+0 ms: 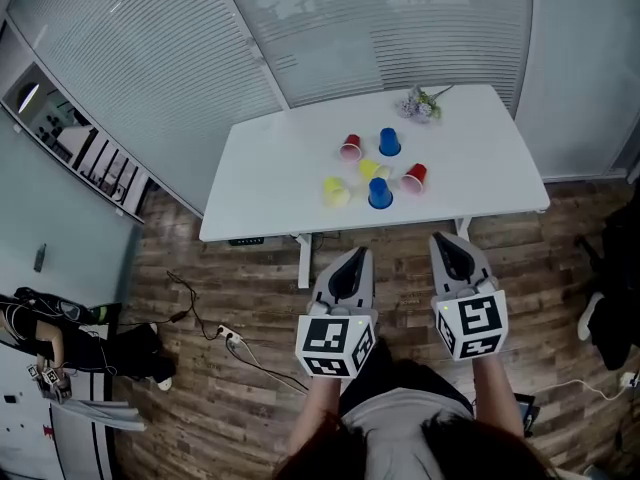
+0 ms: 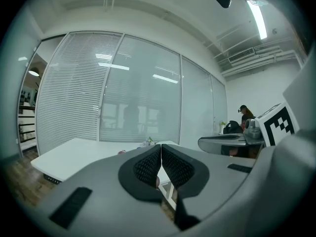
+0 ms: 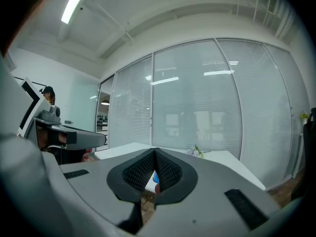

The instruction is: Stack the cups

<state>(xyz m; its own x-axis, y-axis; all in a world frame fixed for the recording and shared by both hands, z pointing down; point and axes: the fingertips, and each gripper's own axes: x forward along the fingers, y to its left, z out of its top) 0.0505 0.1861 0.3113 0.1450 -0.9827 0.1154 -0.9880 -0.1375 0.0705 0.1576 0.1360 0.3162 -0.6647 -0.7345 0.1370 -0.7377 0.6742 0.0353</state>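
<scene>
White table (image 1: 270, 168) stands at 12 o'clock from the person in the head view, on a wood-plank floor (image 1: 240, 388), and carries six cups in a loose cluster toward its right half. Taking the middle yellow cup (image 1: 372, 169) as the dial's centre, the far red cup (image 1: 350, 147) sits at 10 o'clock, the far blue cup (image 1: 389, 142) at 1 o'clock, the right red cup (image 1: 414, 177) at 3 o'clock, the near blue cup (image 1: 380, 193) at 6 o'clock and the near yellow cup (image 1: 335, 191) at 8 o'clock. None of them is nested in another. A small bunch of flowers (image 1: 422, 104) lies at the table's far edge, at 12 o'clock from the cluster. Both forearms reach forward from the body, side by side and roughly parallel, over the floor and short of the table's near edge. The left hand-held gripper (image 1: 352, 256) and the right hand-held gripper (image 1: 448, 240) point nearly level toward 12 o'clock, marker cubes facing up at the head camera. In the gripper views, the left hand-held gripper (image 2: 161, 147) and the right hand-held gripper (image 3: 155, 152) each have their jaws pressed together with nothing between them.
</scene>
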